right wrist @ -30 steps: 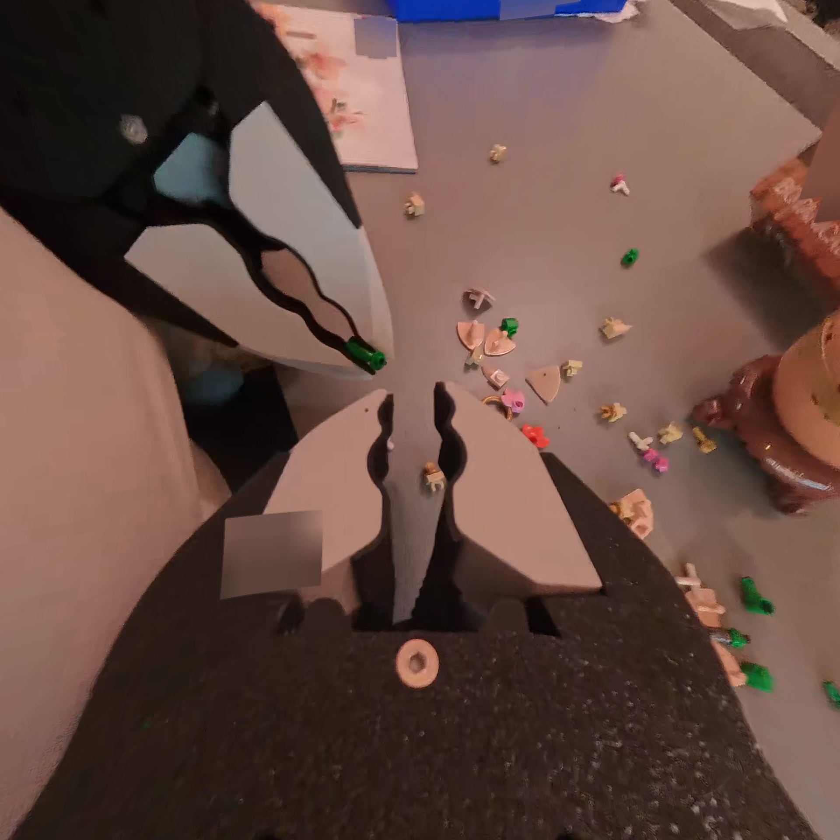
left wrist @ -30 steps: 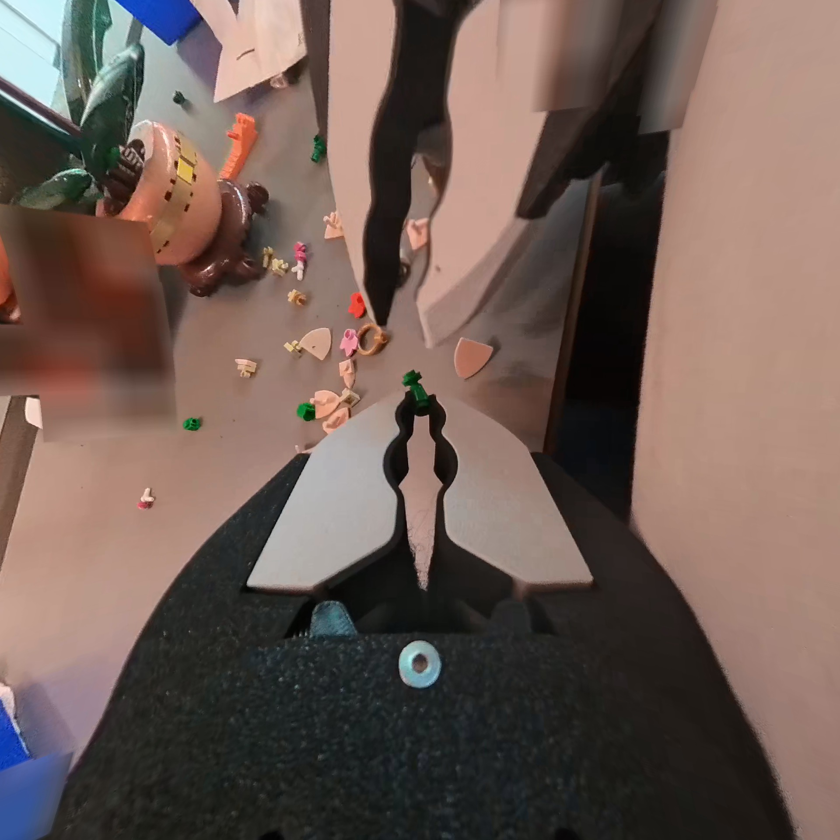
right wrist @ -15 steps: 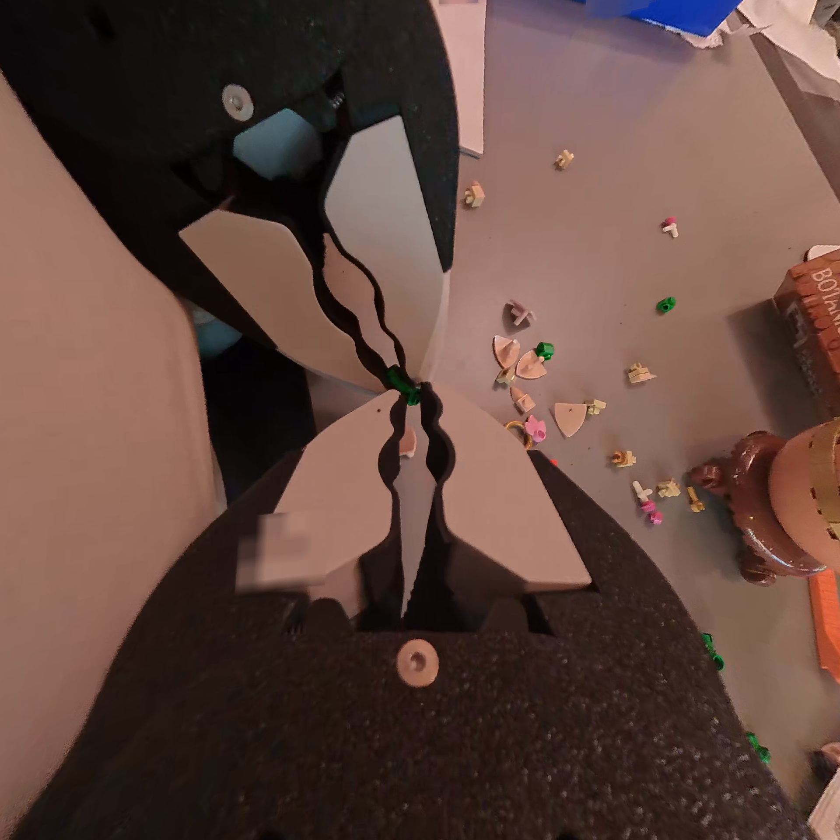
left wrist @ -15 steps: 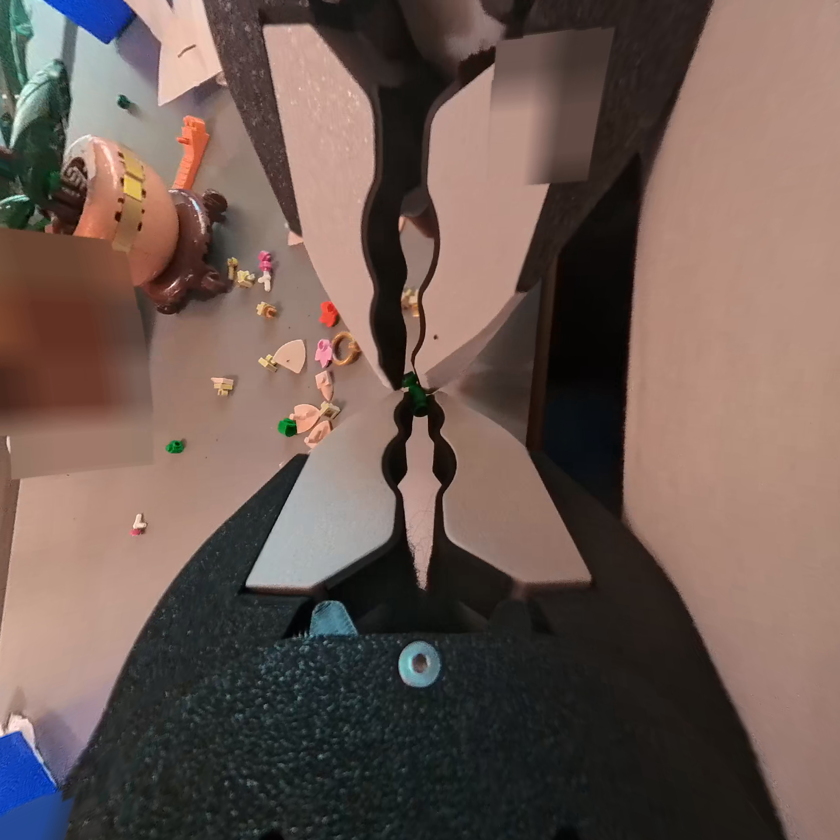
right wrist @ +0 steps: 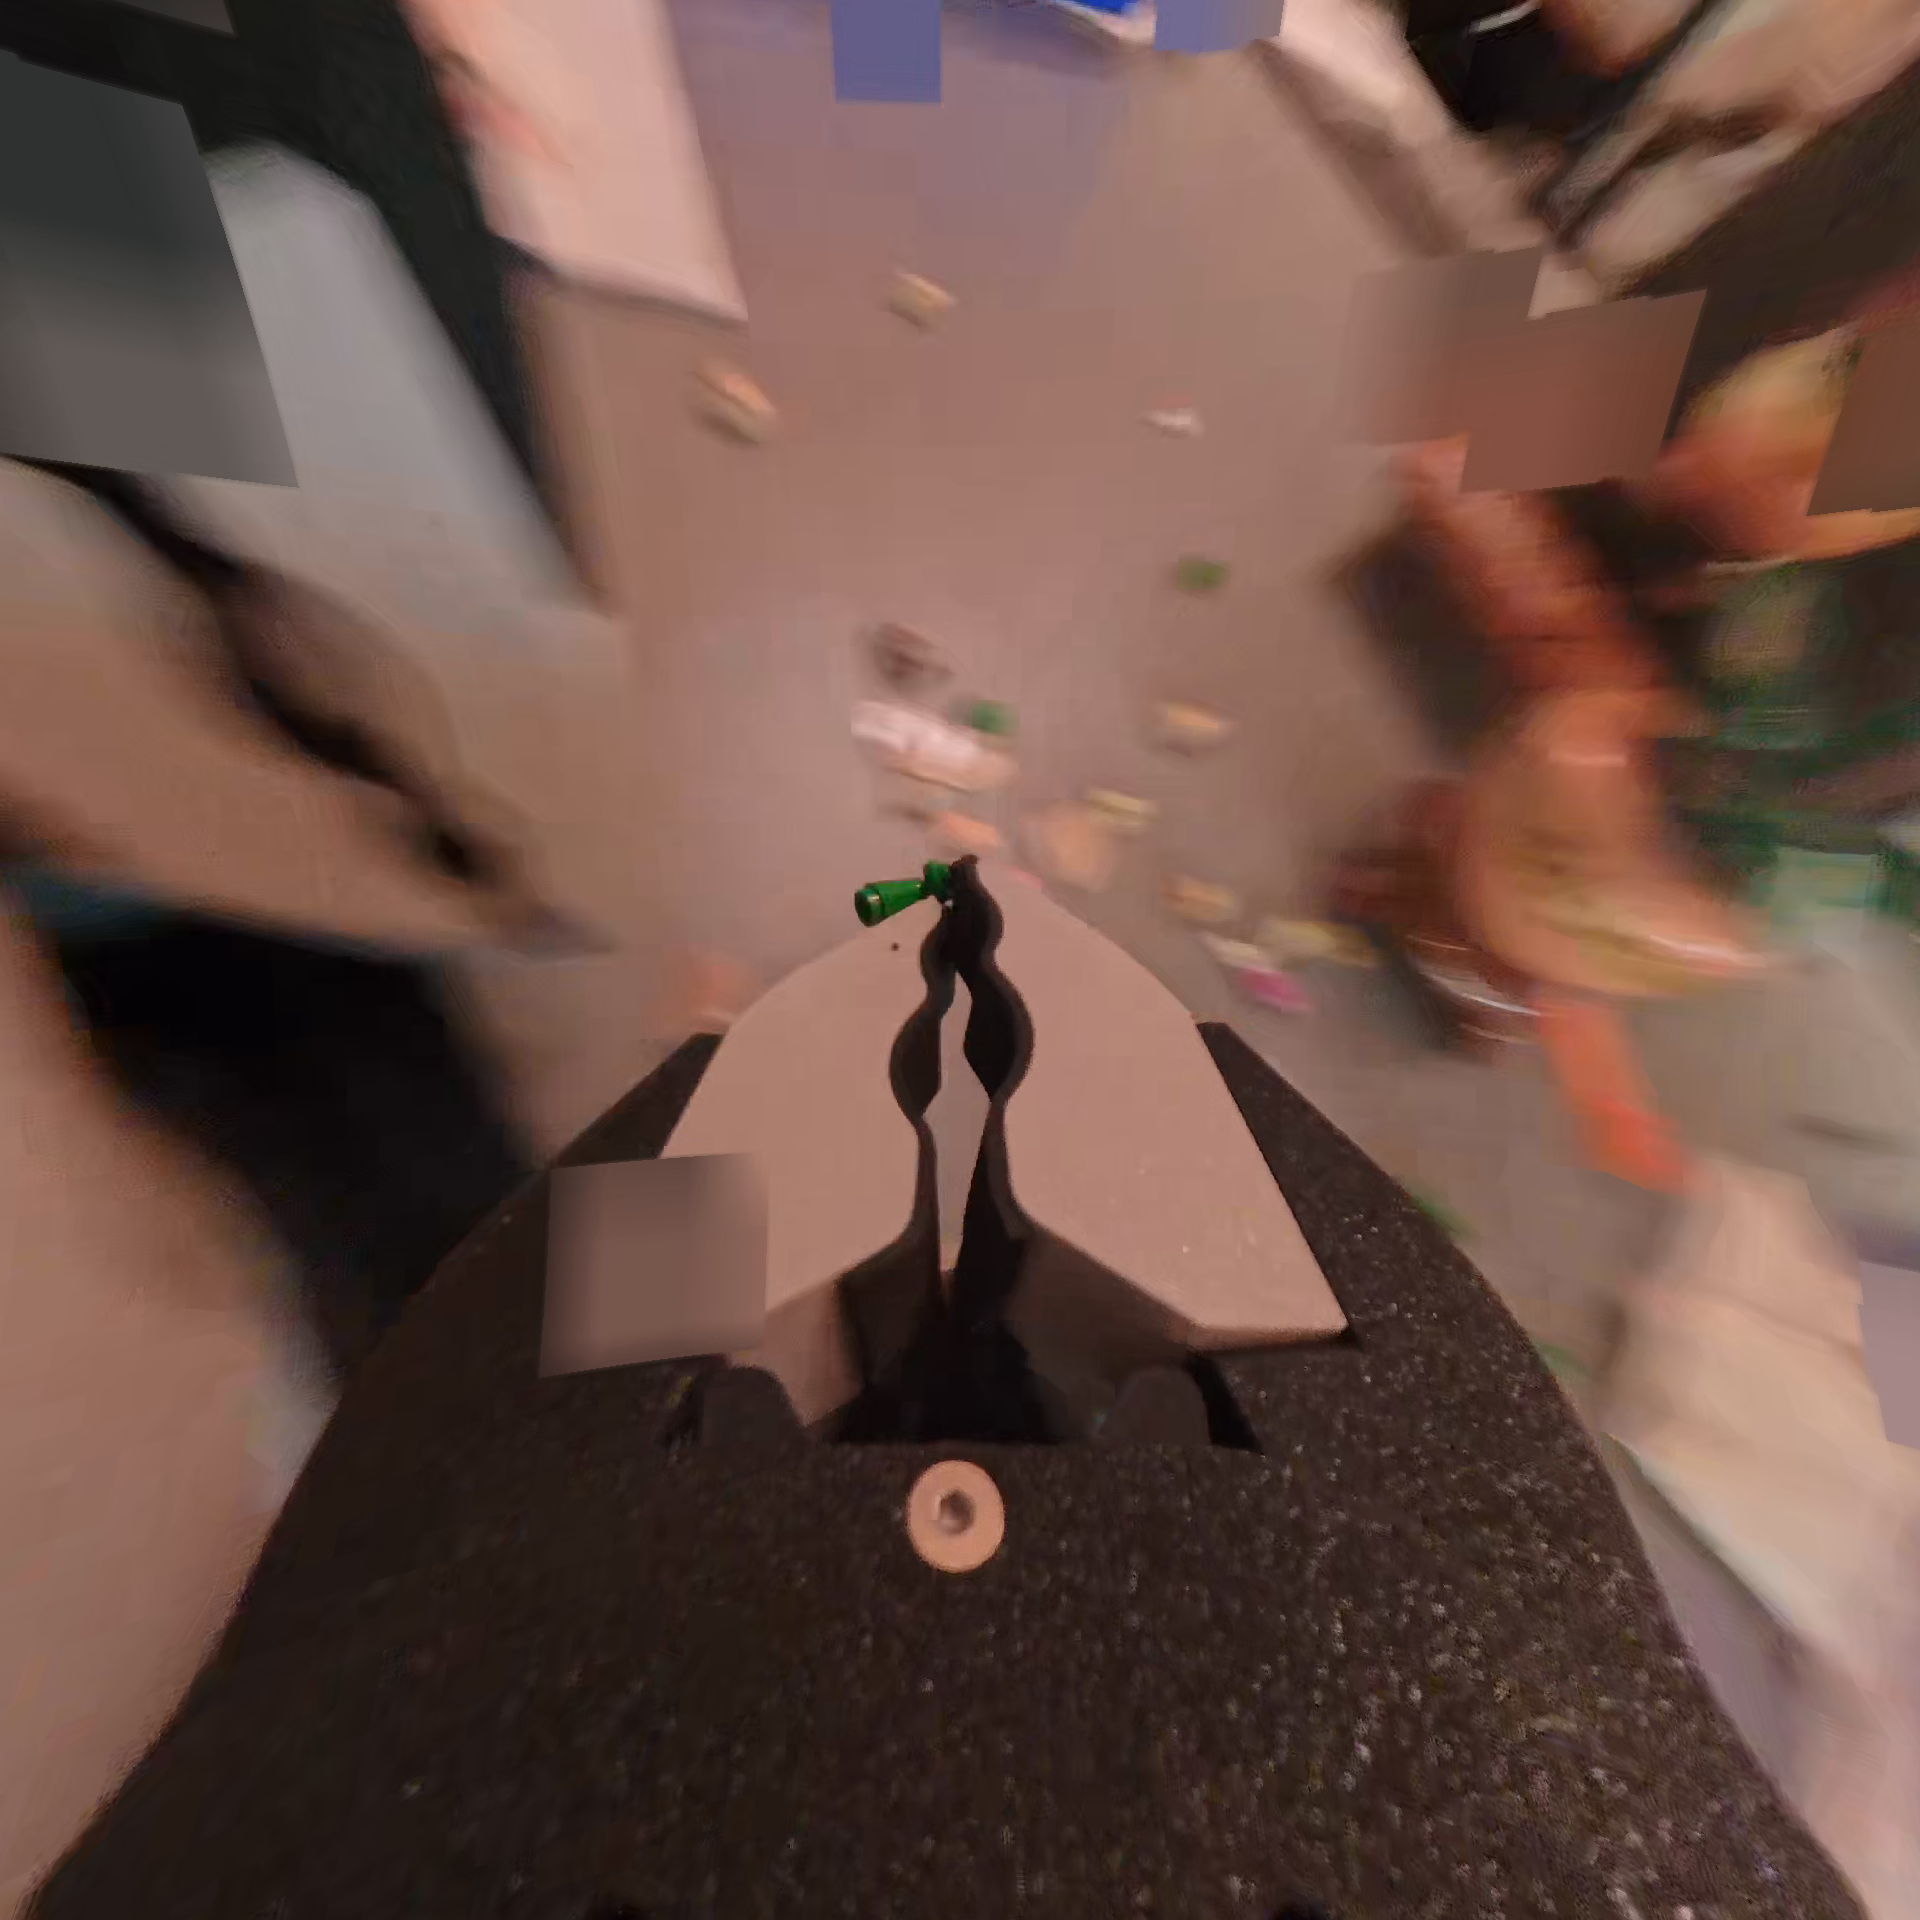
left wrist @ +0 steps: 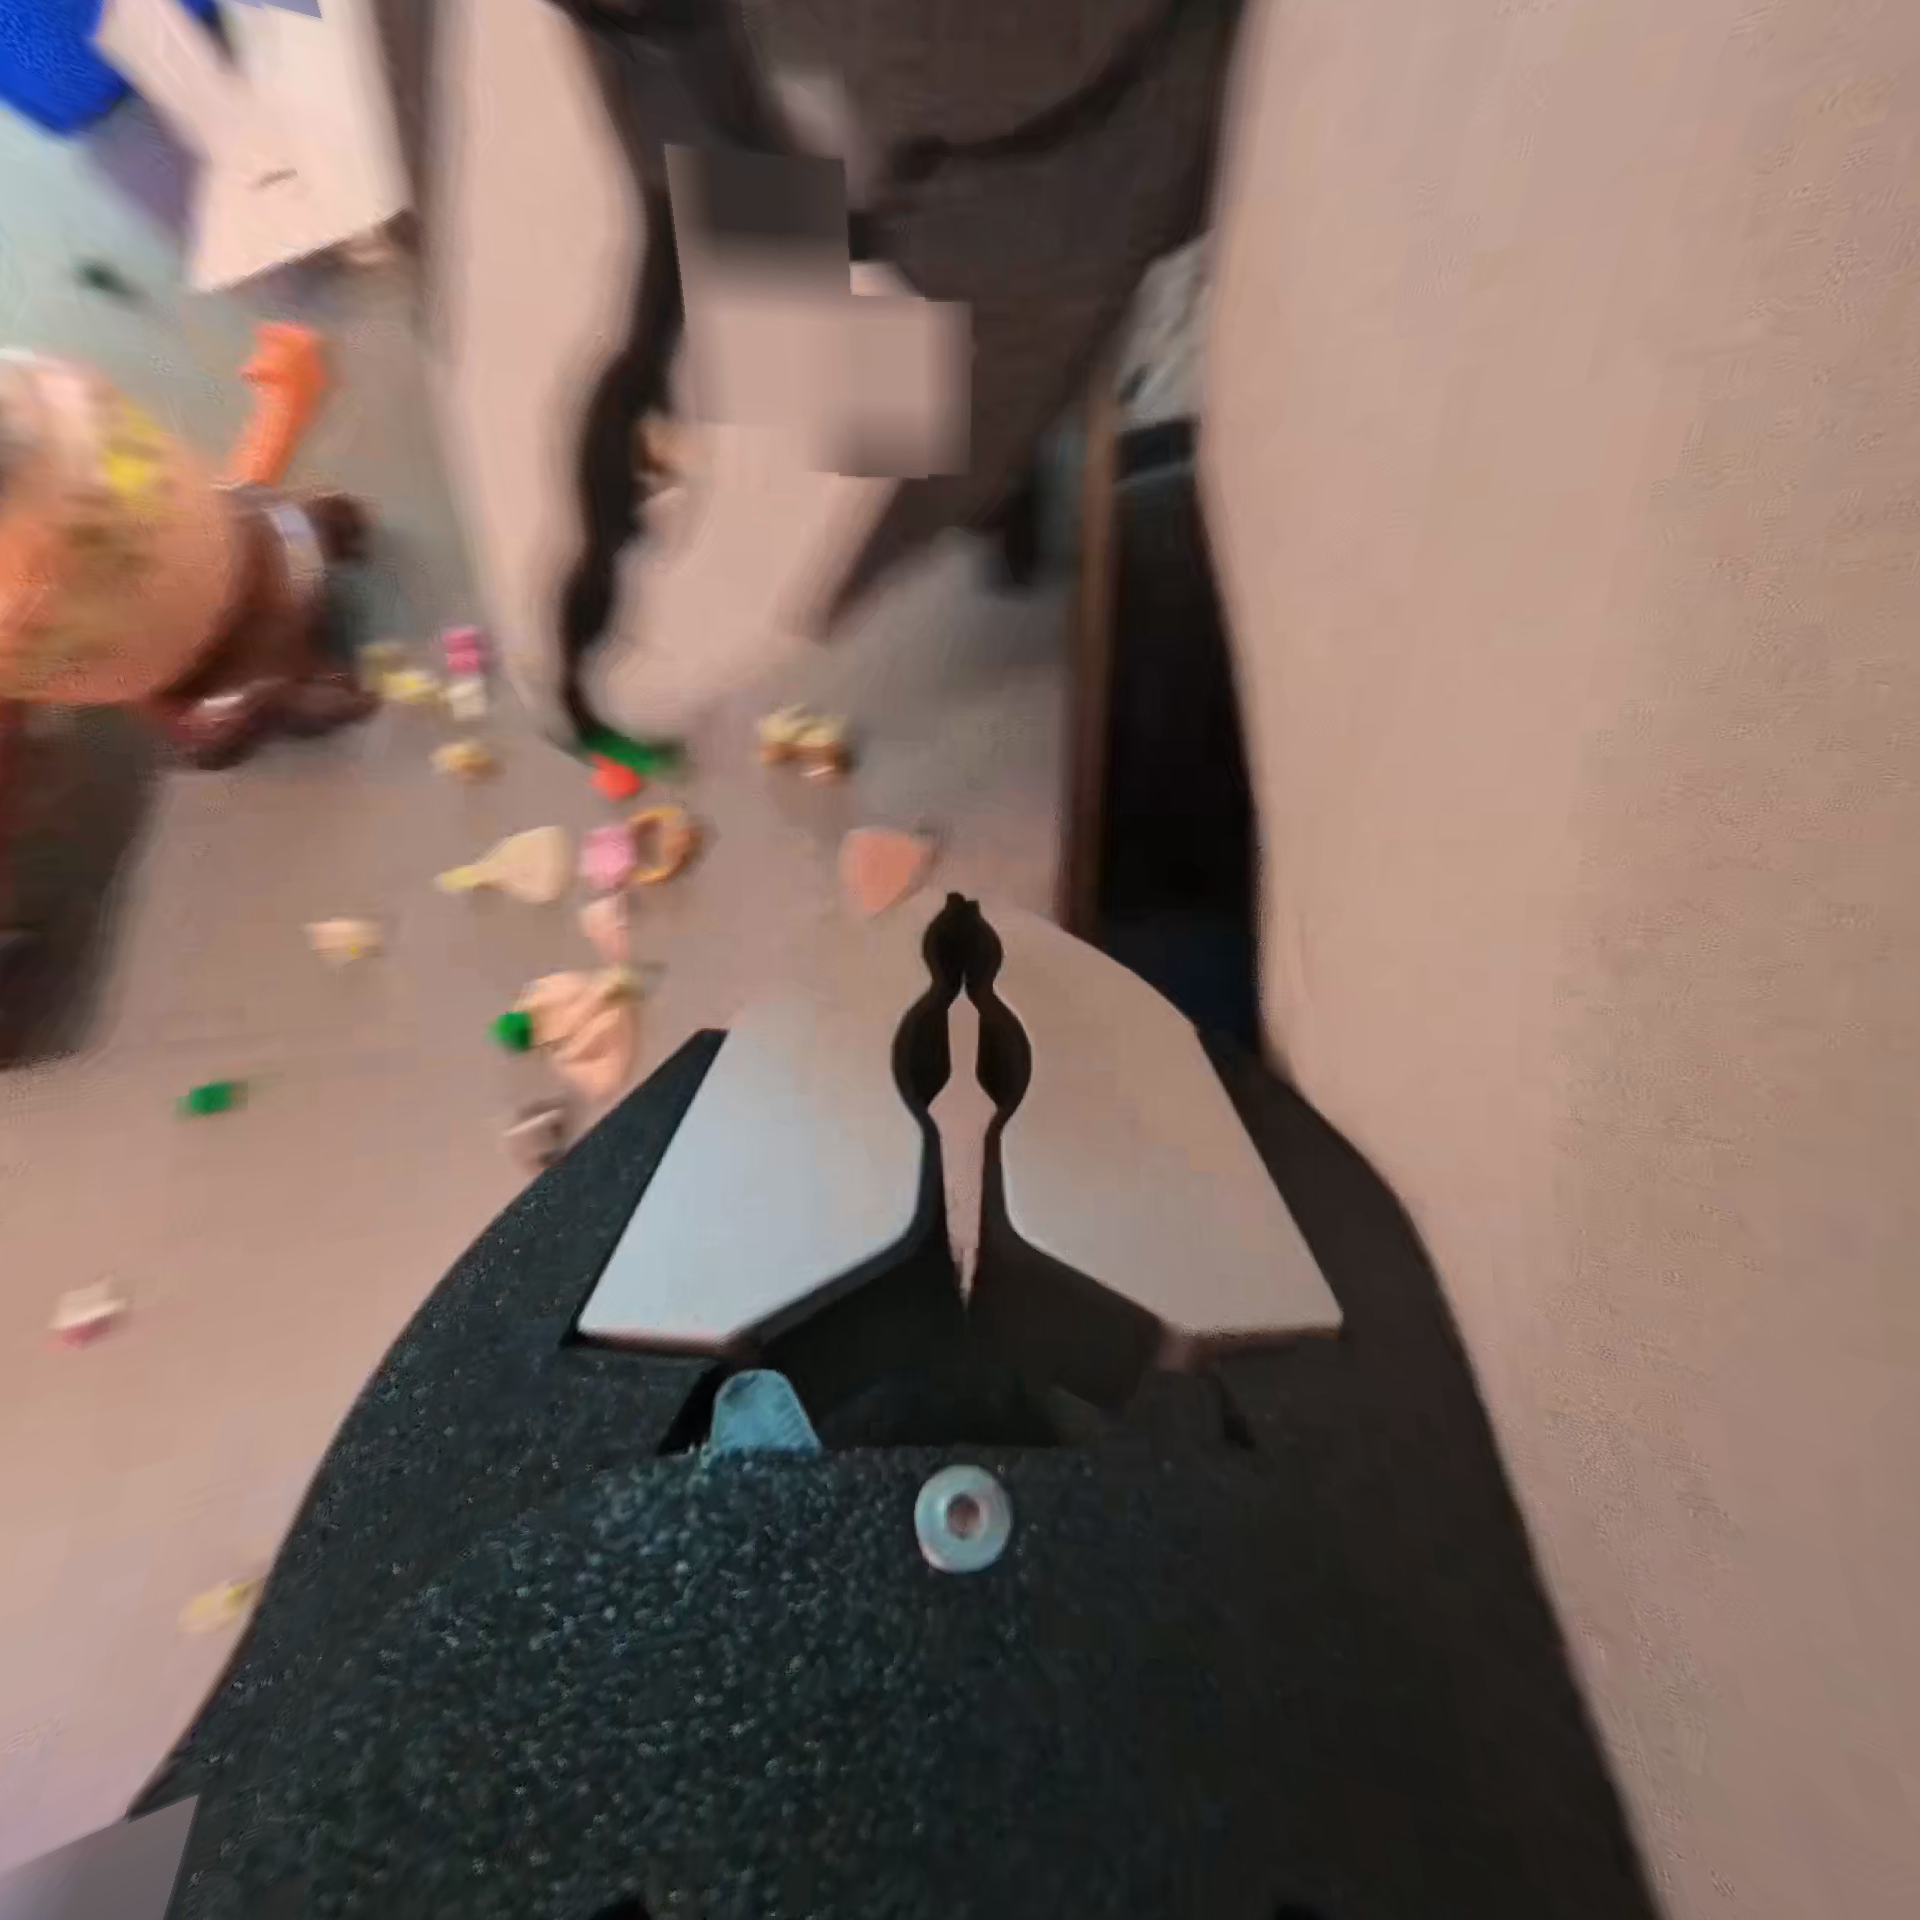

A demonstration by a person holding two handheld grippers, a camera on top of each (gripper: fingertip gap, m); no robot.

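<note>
Now right gripper pinches a glossy green peg — left gripper closed, empty.

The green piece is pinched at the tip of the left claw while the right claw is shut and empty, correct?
No, the sides are swapped. The right wrist view shows the green piece pinched at the tip of the right claw; the left wrist view shows the left claw shut and empty.

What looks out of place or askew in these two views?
The green piece sticks out sideways from the right gripper, pinched only at the very tips. Many small pieces lie scattered loose over the grey table. The left gripper is shut, empty.
</note>
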